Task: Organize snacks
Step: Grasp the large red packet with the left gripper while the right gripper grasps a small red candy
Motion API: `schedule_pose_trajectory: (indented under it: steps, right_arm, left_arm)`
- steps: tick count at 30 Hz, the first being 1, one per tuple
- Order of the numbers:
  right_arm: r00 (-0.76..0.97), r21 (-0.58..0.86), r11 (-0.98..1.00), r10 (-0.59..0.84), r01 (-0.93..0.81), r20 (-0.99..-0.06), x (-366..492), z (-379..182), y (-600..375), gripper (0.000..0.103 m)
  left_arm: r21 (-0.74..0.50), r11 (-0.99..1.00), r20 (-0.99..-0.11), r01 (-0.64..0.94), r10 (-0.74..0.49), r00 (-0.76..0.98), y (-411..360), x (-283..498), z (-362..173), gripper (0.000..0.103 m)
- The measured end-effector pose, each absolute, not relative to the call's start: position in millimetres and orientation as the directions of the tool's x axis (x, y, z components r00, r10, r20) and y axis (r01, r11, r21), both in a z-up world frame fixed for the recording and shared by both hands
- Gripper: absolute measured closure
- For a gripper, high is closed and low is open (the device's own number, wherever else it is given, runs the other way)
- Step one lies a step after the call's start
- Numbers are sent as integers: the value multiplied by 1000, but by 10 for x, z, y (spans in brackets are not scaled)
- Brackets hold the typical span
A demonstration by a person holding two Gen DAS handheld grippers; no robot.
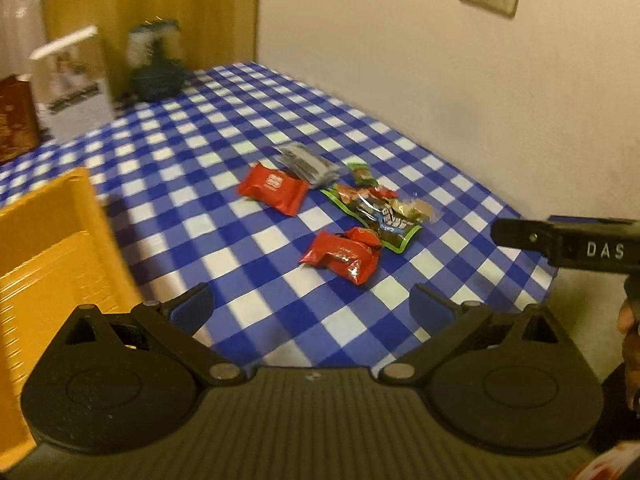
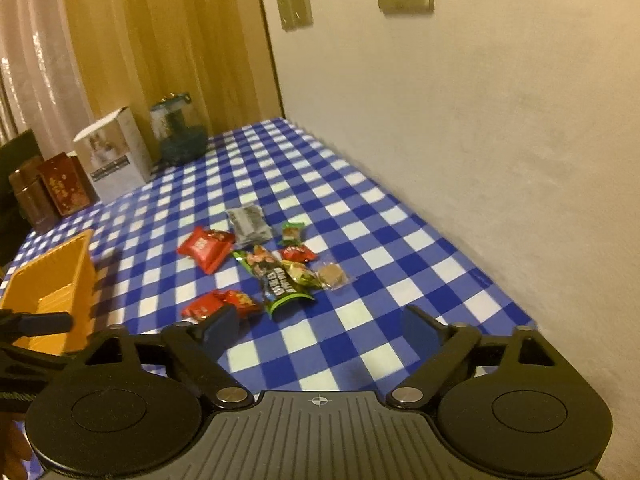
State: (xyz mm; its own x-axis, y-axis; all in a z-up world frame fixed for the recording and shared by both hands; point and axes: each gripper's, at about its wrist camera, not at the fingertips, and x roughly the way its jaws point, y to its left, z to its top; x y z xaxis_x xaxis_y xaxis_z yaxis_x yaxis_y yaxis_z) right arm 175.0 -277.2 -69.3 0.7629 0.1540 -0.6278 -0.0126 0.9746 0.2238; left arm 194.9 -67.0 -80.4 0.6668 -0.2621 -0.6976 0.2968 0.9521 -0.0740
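Note:
Several snack packets lie loose on the blue checked tablecloth (image 1: 168, 184). The nearest is a crumpled red packet (image 1: 344, 254), also in the right wrist view (image 2: 218, 304). Beyond it lie a long green-edged packet (image 1: 374, 214) (image 2: 278, 280), a red packet (image 1: 274, 188) (image 2: 206, 249), a grey packet (image 1: 306, 162) (image 2: 249, 224), a small green packet (image 2: 293, 233) and a clear-wrapped biscuit (image 2: 332, 275). An orange tray (image 1: 44, 256) (image 2: 52, 284) stands at the left. My left gripper (image 1: 312, 306) is open and empty, short of the snacks. My right gripper (image 2: 320, 328) is open and empty, just short of them.
A white box (image 1: 72, 84) (image 2: 114, 152), a dark green glass jar (image 1: 156, 62) (image 2: 178, 134) and dark red tins (image 2: 64, 184) stand at the table's far end. A cream wall (image 2: 480, 140) runs along the right edge. The right gripper's finger (image 1: 568, 240) shows at the right of the left wrist view.

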Motion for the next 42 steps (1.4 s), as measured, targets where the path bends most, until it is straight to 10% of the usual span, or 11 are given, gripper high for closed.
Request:
schedule_pose_trajectory:
  steps: [7,16,32,42]
  right_arm:
    - [734,241,970,179,-22,-655,2082,-953,-2800,35]
    - [695,249,968,185,-9,-694,2219,-1131,-2812,35]
    - [696,244,969,196,-31,-691,2425,-1165,-2682,35]
    - [694,263,954,285,-141,-661,2415,-1135,-2514,35]
  left_arm:
    - [-32,920,-715,390,-294,635,-870,2335,-1059,10]
    - [-13,884,-736,467,-325,594,-1094,2702,-1254,15]
    - [68,856,-762,513,-287,580,-1239,2711,-1262,60]
    - [155,867,-750,473,-208,627,-1086,2497,-1034,63]
